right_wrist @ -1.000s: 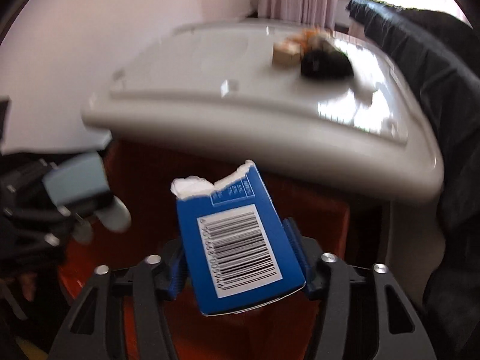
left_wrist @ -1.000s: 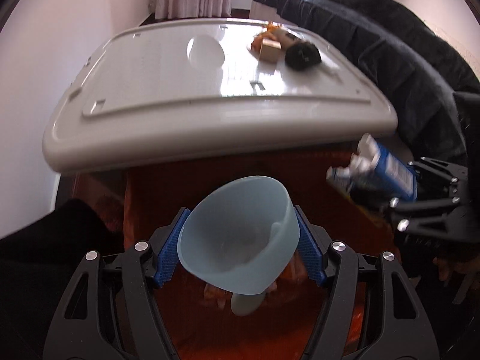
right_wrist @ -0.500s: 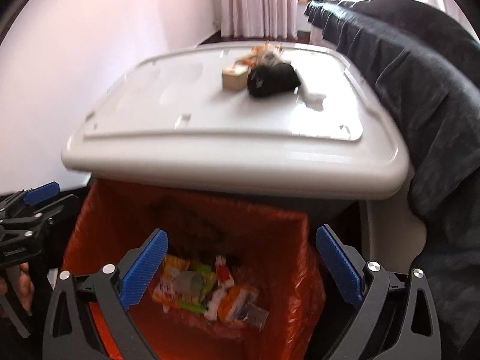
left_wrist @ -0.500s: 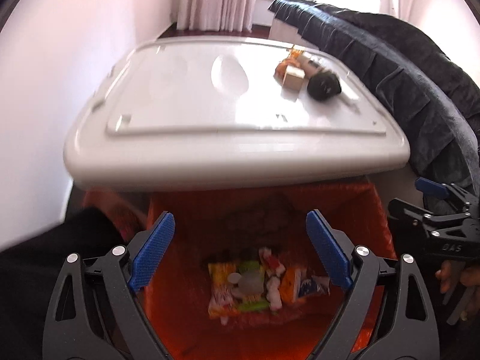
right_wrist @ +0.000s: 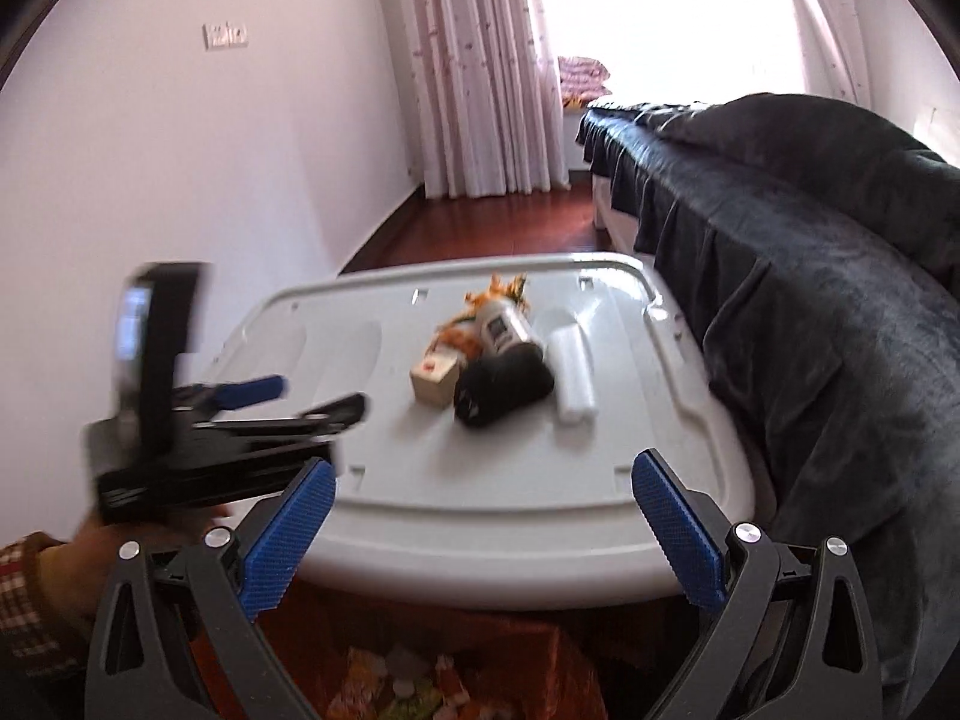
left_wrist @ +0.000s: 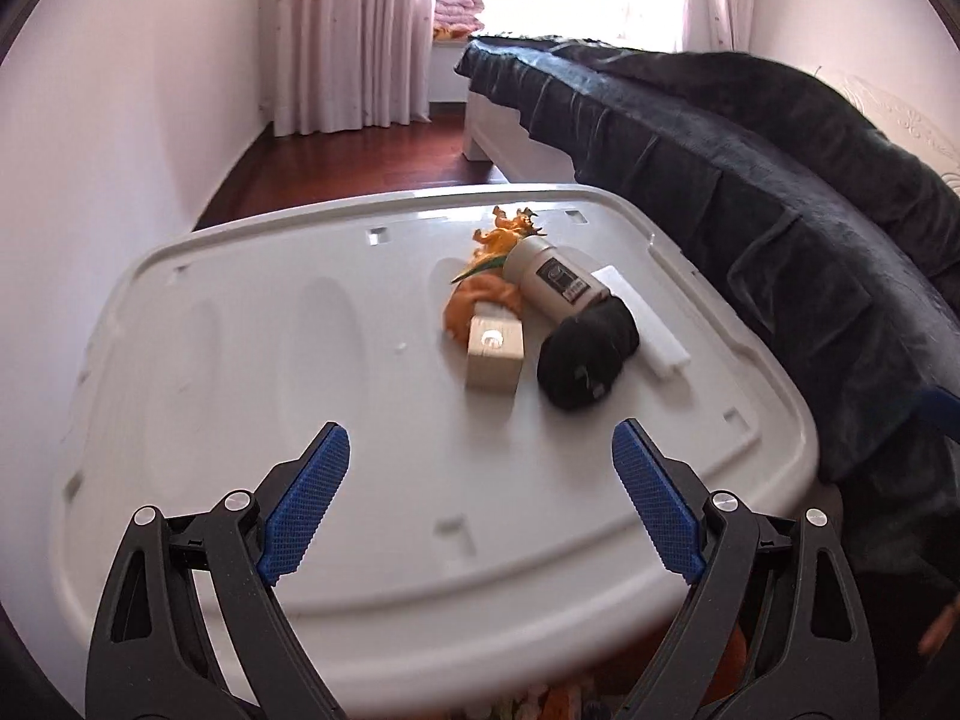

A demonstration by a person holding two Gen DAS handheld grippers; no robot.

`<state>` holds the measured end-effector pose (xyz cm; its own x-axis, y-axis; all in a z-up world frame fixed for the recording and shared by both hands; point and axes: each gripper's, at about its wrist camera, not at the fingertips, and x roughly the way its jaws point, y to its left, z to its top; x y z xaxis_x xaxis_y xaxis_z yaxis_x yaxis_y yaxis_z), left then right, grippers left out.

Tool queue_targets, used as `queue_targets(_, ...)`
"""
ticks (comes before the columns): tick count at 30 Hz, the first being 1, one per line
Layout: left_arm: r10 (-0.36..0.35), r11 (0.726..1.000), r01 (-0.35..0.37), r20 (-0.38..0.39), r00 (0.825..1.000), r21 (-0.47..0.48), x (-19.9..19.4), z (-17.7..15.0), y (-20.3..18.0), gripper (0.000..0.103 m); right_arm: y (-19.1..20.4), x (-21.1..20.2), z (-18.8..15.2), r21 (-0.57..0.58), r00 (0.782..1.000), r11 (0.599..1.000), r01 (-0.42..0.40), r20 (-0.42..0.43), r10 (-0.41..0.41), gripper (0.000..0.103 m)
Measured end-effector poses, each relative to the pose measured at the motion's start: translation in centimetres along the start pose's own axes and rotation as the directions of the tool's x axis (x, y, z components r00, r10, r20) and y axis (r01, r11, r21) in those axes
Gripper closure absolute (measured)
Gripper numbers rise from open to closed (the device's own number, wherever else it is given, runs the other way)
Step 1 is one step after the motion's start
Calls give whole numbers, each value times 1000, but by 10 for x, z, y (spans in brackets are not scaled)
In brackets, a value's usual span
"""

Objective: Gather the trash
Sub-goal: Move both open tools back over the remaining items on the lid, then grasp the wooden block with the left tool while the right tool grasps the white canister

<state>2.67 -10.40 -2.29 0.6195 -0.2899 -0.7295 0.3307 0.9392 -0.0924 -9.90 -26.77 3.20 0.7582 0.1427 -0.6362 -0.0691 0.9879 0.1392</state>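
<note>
Trash lies in a heap on the white plastic lid [left_wrist: 240, 390]: a small beige box [left_wrist: 494, 354], a black bundle [left_wrist: 585, 357], a beige canister [left_wrist: 555, 285], orange wrappers [left_wrist: 480, 294] and a white foam piece [left_wrist: 642, 324]. My left gripper [left_wrist: 480, 468] is open and empty, above the lid's near part, short of the heap. My right gripper [right_wrist: 483, 504] is open and empty at the lid's near edge [right_wrist: 510, 546]. The orange-lined trash bin [right_wrist: 528, 660] with wrappers inside shows below it. The left gripper also shows blurred in the right wrist view [right_wrist: 264, 402].
A bed under a dark blanket [left_wrist: 780, 180] runs along the right side of the lid. A white wall [left_wrist: 108, 150] stands on the left. Curtains [left_wrist: 348, 30] and red wood floor [left_wrist: 360, 162] lie beyond.
Both grippers opened and dropped the pale blue cup and the blue carton into the bin. Both have since lifted and swung up toward the lid and the heap.
</note>
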Motion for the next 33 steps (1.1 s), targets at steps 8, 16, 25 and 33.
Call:
queue_targets(8,48,999,-47,-65,997,24,68,20,7,16,-8,13,-10,-23,1000,999,23,-2,-23,5)
queue_targets(16,32,999,-31,-96,995,18,100,27,10,16,-13,18,-16,-8,1000,1000,-11,-29,11,5)
queue_targets(25,-20,1000,20,-129,991,-1,121,30,6,52,-9,18,-19,-24,999,1000,-20,-34,19,5)
queue_targets(33,-14,1000,13,-135,991,-10,115,25,6,67,-12,18,-19,-19,1000,1000,2,-27,-2,5)
